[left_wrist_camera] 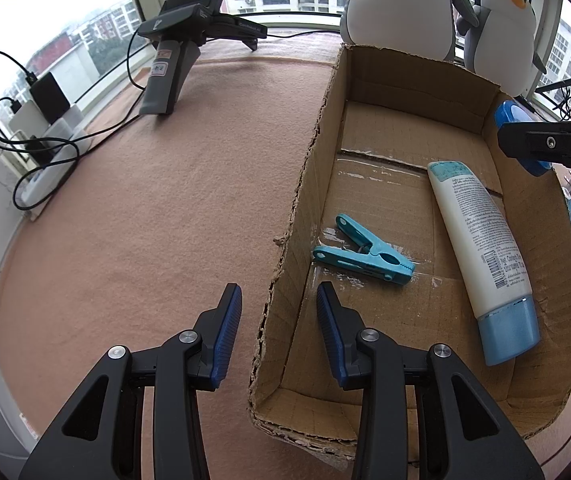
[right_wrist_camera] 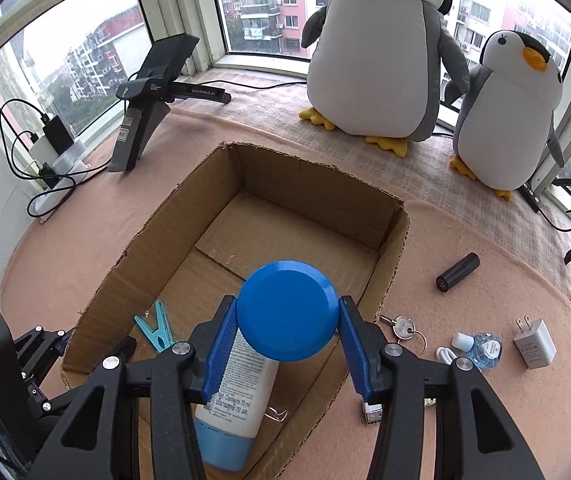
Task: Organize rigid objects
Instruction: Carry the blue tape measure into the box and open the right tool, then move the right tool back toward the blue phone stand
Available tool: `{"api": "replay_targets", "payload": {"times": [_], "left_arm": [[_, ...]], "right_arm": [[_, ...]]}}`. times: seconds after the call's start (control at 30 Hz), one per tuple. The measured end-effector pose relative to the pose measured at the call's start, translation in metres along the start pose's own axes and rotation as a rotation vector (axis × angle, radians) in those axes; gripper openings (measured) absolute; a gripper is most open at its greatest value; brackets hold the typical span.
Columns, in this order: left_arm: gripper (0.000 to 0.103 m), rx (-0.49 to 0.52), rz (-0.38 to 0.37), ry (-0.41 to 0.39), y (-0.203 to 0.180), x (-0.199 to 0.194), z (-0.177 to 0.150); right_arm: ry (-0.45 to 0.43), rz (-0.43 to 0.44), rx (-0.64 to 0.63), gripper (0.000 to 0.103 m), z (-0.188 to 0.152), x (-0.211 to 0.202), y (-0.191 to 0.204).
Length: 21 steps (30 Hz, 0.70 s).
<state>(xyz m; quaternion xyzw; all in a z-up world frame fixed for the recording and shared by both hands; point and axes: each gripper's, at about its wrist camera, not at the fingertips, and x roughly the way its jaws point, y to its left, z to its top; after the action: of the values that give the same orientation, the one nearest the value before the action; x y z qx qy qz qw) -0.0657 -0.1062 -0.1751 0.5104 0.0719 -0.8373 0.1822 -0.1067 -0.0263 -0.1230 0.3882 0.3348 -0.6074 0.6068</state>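
The black folding stand (right_wrist_camera: 153, 92) by the window bears "GenRobot.AI" in pale letters along its arm. The white tube with a light-blue cap (right_wrist_camera: 233, 404) lying in the cardboard box reads "Net Contents 70 ml"; its finer print, possibly Thai, is too small to read.

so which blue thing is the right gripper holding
The round blue lid, clamped between the right gripper fingers over the cardboard box; the clothespin and tube lie inside.
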Motion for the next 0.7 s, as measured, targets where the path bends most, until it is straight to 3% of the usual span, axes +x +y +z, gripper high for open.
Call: {"api": "replay_targets", "payload": {"times": [0.1, 0.27, 0.7], "left_arm": [[0.037, 0.000, 0.000, 0.000, 0.000, 0.000, 0.000], [0.037, 0.000, 0.000, 0.000, 0.000, 0.000, 0.000], [0.037, -0.001, 0.001, -0.002, 0.000, 0.000, 0.000]], "right_arm": [[-0.005, 0.010, -0.010, 0.047, -0.001, 0.000, 0.003], [-0.016, 0.006, -0.018, 0.061, 0.000, -0.005, 0.005], [-0.016, 0.001, -0.004, 0.062, -0.004, -0.011, -0.002]]}}
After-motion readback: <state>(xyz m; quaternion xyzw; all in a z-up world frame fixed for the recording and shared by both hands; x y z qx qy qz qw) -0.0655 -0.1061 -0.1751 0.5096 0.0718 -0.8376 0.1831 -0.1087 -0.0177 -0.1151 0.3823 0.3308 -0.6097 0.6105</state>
